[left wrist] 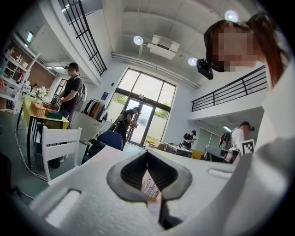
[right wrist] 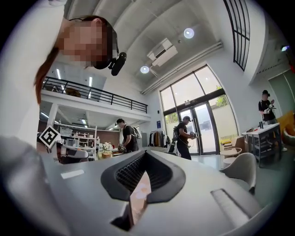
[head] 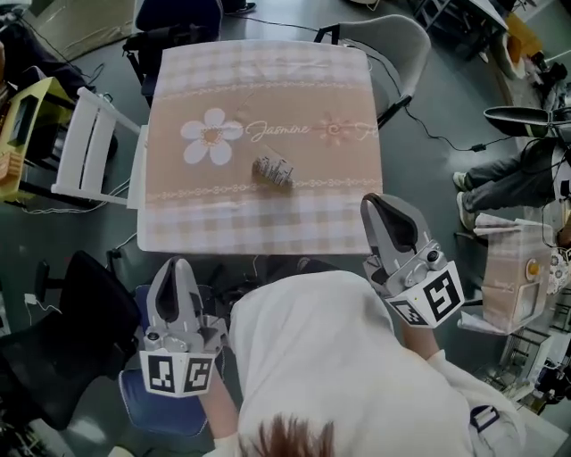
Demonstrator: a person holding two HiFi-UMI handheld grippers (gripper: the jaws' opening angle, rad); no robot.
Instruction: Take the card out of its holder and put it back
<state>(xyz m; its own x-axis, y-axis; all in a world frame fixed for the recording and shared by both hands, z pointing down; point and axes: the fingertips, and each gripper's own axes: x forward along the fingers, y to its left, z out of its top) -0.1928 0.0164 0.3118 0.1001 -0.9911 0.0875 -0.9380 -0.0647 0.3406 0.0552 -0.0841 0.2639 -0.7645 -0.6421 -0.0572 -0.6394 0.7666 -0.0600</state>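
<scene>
A small silvery card holder [head: 272, 171] stands near the middle of the table with the pink checked cloth [head: 268, 223]; I cannot make out a card in it. My left gripper [head: 176, 266] is shut and empty, held below the table's near edge, left of the holder. The left gripper view shows the holder [left wrist: 150, 188] through the slit between the closed pads [left wrist: 133, 173]. My right gripper [head: 378, 202] is shut with nothing in it, over the table's near right corner. Only cloth shows between the closed jaws in the right gripper view.
A white slatted chair [head: 85, 147] stands at the table's left, a dark chair [head: 174, 22] and a white shell chair [head: 393, 40] at its far side. A black chair [head: 62, 348] is at lower left. A seated person's legs [head: 500, 174] are at right.
</scene>
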